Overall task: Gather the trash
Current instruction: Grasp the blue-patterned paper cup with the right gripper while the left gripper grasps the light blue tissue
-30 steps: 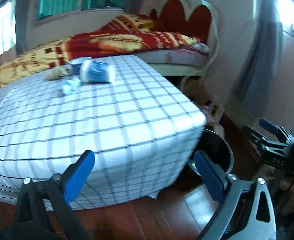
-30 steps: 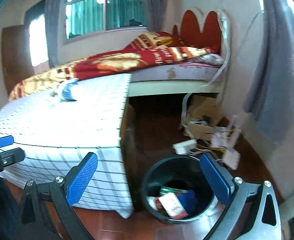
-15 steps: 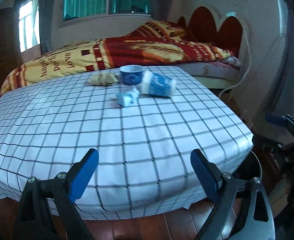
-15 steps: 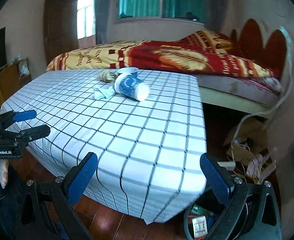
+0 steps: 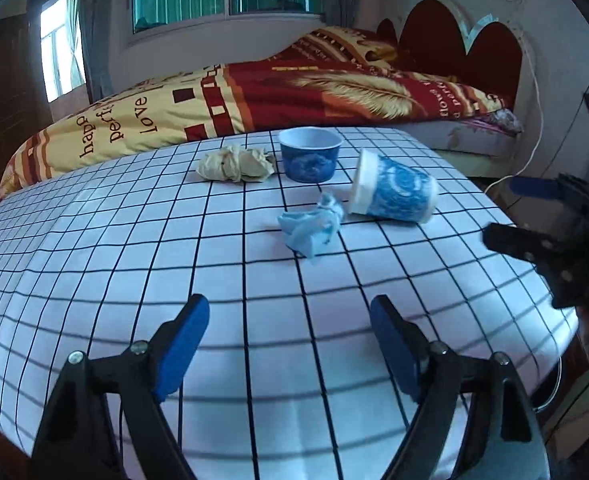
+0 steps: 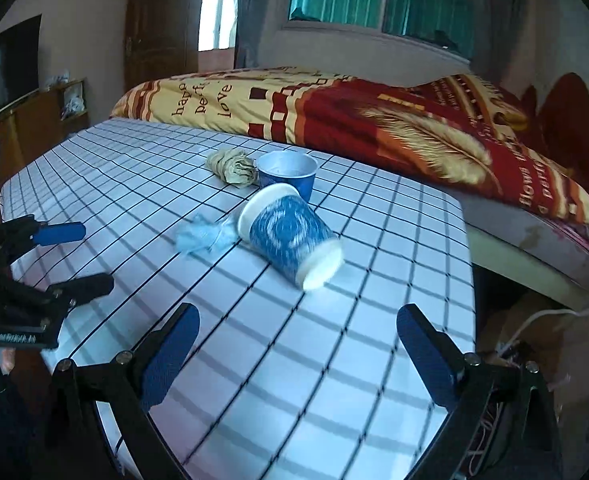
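Note:
Four pieces of trash lie on the checked tablecloth point(image 5: 174, 264): a blue paper cup on its side point(image 5: 394, 194) point(image 6: 288, 236), an upright blue cup point(image 5: 310, 154) point(image 6: 288, 172), a crumpled blue tissue point(image 5: 310, 228) point(image 6: 202, 236) and a crumpled beige paper point(image 5: 234, 164) point(image 6: 232, 166). My left gripper point(image 5: 290, 344) hovers over the table's near edge, short of the tissue; its jaws are closing with nothing between them. My right gripper point(image 6: 298, 344) stands wide open over the near right part of the table, below the fallen cup, also holding nothing.
A bed with a red and yellow blanket point(image 5: 294, 92) point(image 6: 374, 120) stands behind the table. The rim of a dark bin point(image 5: 554, 380) shows past the table's right edge. Cables and clutter point(image 6: 510, 344) lie on the floor to the right. A wooden cabinet point(image 6: 34, 120) stands at the left.
Both grippers have swung from the bin side at the table's corner to over the tabletop, facing the trash. The left jaws have narrowed a little. The bin has left the right wrist view.

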### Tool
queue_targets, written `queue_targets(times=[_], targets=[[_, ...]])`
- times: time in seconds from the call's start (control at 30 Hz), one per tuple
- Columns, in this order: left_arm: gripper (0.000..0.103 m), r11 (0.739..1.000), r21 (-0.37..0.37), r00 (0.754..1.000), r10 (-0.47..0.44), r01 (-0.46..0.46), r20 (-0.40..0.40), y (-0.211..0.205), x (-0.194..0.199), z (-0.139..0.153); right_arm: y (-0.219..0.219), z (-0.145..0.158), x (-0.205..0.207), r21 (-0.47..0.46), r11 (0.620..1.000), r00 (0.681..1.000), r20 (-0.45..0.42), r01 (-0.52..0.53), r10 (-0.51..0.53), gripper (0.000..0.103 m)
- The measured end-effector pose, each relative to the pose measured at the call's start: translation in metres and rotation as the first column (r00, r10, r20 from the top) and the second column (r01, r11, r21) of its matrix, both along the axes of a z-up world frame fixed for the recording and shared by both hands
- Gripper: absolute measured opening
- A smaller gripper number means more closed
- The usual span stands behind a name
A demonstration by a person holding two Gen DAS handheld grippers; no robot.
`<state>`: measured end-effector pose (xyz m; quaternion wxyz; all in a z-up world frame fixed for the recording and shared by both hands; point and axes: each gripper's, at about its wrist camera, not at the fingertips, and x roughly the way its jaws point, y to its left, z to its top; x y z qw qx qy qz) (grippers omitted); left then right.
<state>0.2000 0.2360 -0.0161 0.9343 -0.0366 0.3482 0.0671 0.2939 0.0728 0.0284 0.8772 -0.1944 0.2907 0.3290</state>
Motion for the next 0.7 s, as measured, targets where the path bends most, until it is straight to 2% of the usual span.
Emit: queue_targets(times=[0.1,0.27,0.4,0.43,0.53,0.63,0.7], targets=[[0.083,1.0,-0.003,1.0,0.004,-0.004,-0.01,0.007,0.013,-0.004,0.022,-0.01,0.026,-0.026,1.0,1.0,-0.018,-0.018,0.017,0.1],[0.083,0.999,-0.023,1.0,0.023,-0.023,-0.019,0.02,0.03,-0.007,0.051,-0.032,0.067,-0.081,0.996,0.997,-0.075,-0.042,0.036,0.088],[0.083,0.999,-0.033,0.999,0.019,-0.02,-0.036,0.024,0.043,-0.01,0.061,-0.044,0.088,-0.059,0.997,0.992,-0.118,-0.058,0.051,0.086],[0.083,0.999,-0.036,0.999,0.014,-0.015,-0.037,0.023,0.046,-0.01,0.059,-0.045,0.093,-0.038,0.998,0.987,-0.152,-0.058,0.052,0.077],[0.083,0.999,-0.033,0.999,0.001,-0.003,-0.033,0.019,0.051,-0.009,0.048,-0.044,0.101,-0.002,1.0,0.975,-0.22,0.029,-0.029,0.065],[0.083,0.999,-0.037,0.999,-0.022,0.021,-0.034,0.012,0.061,-0.01,0.032,-0.043,0.101,-0.001,0.993,0.958,-0.261,0.119,-0.115,0.06],[0.083,0.999,-0.041,0.999,-0.033,0.032,-0.037,0.009,0.069,-0.01,0.026,-0.044,0.101,0.008,0.992,0.951,-0.286,0.127,-0.119,0.06]])
